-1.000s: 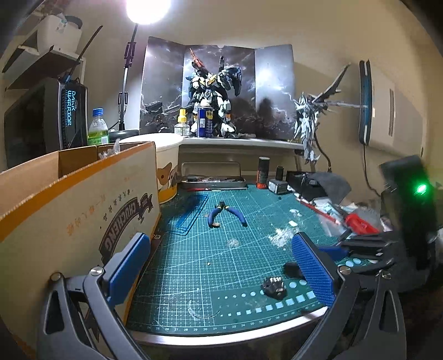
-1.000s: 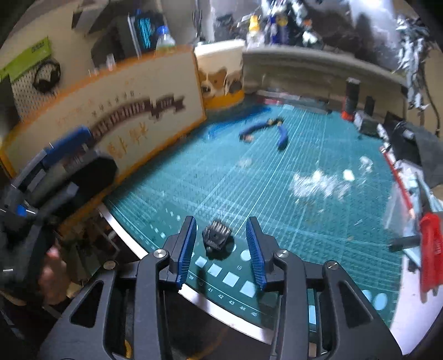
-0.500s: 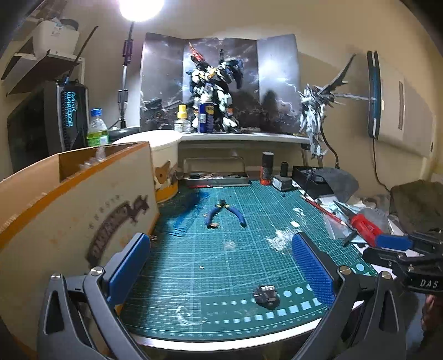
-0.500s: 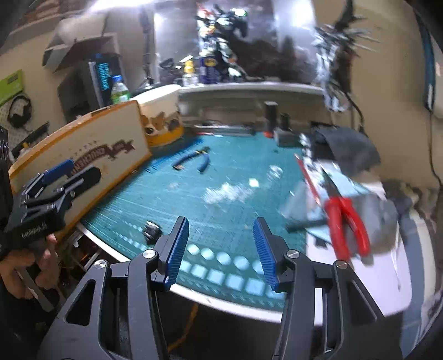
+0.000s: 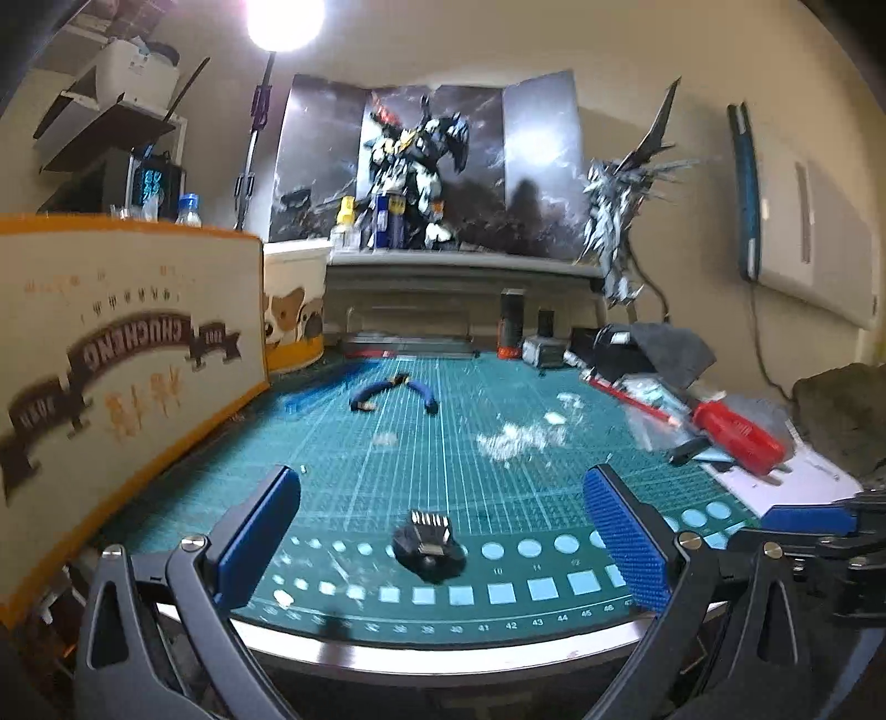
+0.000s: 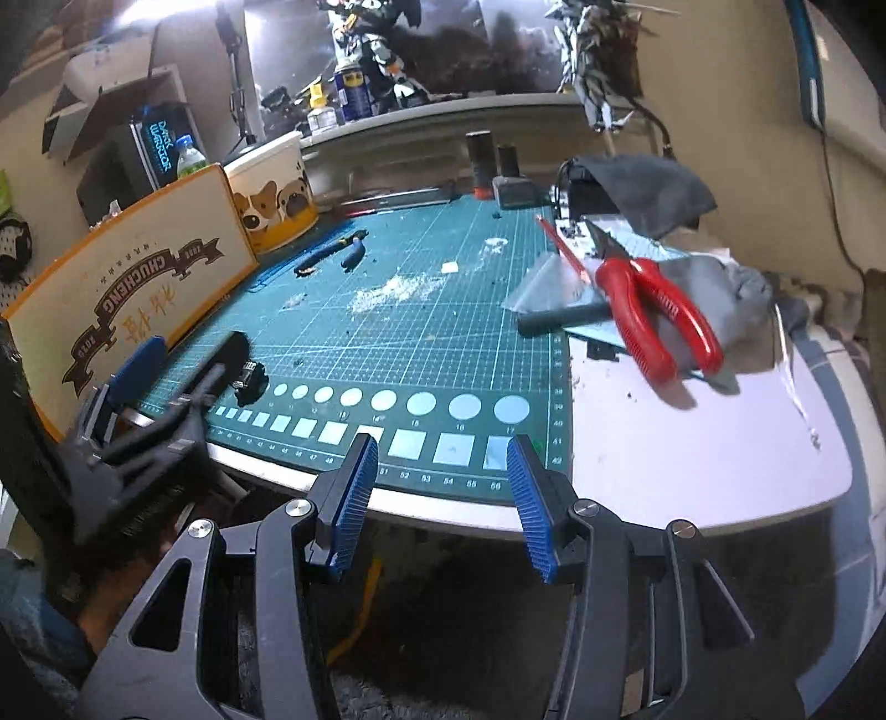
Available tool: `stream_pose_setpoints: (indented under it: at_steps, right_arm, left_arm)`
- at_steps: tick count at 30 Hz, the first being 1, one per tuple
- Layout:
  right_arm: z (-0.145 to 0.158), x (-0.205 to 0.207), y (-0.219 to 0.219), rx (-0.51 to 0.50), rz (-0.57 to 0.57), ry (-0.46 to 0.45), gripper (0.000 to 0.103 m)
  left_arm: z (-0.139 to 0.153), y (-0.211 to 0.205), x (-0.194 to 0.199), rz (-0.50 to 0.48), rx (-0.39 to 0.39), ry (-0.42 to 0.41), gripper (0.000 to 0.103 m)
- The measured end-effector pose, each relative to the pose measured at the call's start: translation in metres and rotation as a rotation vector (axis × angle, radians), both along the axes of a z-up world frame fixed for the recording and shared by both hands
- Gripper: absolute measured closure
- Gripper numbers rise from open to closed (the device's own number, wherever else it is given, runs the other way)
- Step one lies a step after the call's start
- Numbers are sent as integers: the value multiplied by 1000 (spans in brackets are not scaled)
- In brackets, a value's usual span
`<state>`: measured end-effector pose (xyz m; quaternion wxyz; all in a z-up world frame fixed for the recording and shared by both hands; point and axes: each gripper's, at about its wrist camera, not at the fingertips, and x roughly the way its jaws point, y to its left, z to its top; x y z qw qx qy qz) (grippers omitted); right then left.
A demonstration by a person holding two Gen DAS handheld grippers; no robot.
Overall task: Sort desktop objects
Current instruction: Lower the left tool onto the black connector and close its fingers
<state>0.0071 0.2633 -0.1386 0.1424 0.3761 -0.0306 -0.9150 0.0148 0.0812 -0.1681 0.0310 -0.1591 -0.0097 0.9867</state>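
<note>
Cluttered hobby bench with a green cutting mat.
Left gripper jaws spread around a small black part; right gripper, jaws spread, empty, at mat's 6 o'clock edge.

The scene is lit by one lamp, blown out to white glare at the top of the left view. Straight lines are bent by fisheye distortion and the corners are darkened. The cardboard box is smeared by blur.
</note>
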Motion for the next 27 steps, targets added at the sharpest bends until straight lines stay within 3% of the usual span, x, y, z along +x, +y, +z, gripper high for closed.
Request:
stream_pose_setpoints:
  at_steps: [4,10,12,13,15,16,17,27]
  right_arm:
    - [-4,1,-2,-5,6,-2,57]
    - [-8,2,0,-17,7,-2,57]
    - [-7,2,0,-21,6,-1,57]
    - [-7,2,1,-22,5,-1,57]
    - [-6,2,1,-26,6,1,57]
    - [-5,3,1,-28,6,3,57]
    - [-4,3,1,-31,7,6,57]
    - [2,5,-2,-36,16,19,57]
  left_arm:
    - [-13,9,-6,59,-41,-36,0]
    - [-19,5,-10,32,-45,-53,0]
    - [-20,3,-11,18,-39,-60,13]
    - [-20,2,-12,10,-37,-63,31]
    - [-21,0,-13,-4,-31,-69,51]
    - [-21,-1,-14,-11,-28,-73,69]
    - [-20,-3,-15,-22,-16,-80,78]
    - [15,-9,-17,-71,10,-59,79]
